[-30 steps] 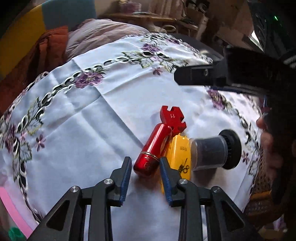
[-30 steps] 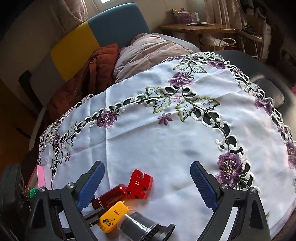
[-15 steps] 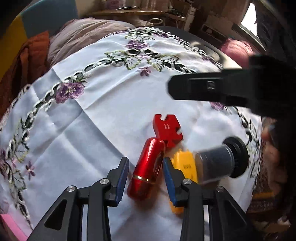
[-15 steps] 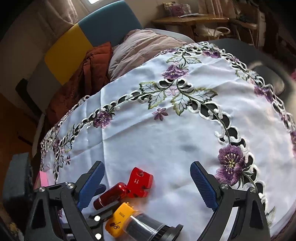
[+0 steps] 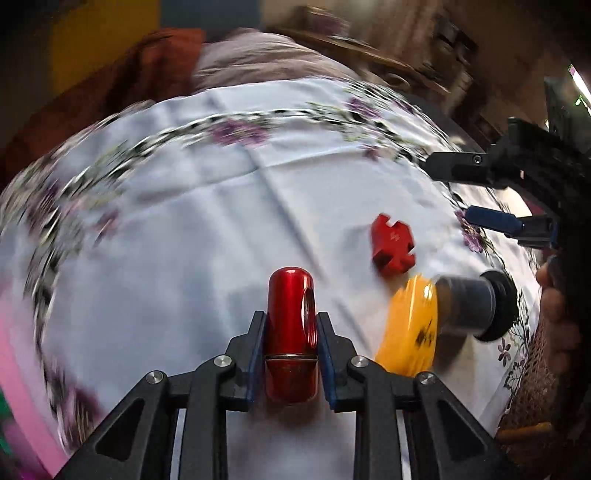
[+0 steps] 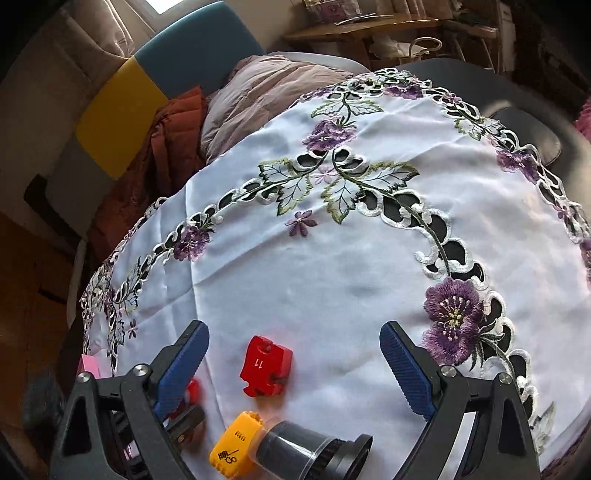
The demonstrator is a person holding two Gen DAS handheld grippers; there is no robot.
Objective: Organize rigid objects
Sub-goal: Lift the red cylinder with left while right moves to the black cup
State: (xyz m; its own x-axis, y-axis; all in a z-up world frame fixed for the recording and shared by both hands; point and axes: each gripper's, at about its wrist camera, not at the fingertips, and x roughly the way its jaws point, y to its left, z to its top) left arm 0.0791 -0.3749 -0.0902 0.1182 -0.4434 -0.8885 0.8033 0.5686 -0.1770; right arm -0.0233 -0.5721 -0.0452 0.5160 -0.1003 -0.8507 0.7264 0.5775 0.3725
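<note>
My left gripper (image 5: 291,328) is shut on a red metal cylinder (image 5: 291,332) and holds it just over the white embroidered tablecloth (image 5: 184,240). The cylinder shows partly behind my right gripper's left finger in the right wrist view (image 6: 190,393). A flat red notched piece marked 11 (image 5: 392,245) lies to its right, also in the right wrist view (image 6: 266,365). A yellow-and-black cylindrical tool (image 5: 443,317) lies beside it, also in the right wrist view (image 6: 280,450). My right gripper (image 6: 295,365) is open and empty above the notched piece.
A sofa with yellow and blue cushions (image 6: 155,74), an orange blanket (image 6: 166,140) and a grey pillow (image 6: 266,92) lies beyond the table's far edge. A wooden side table (image 6: 369,29) stands behind. A pink item (image 6: 88,365) sits at the left table edge.
My left gripper closed on the red cylinder and pulled it left, away from the notched piece and the yellow tool. My right gripper stayed open.
</note>
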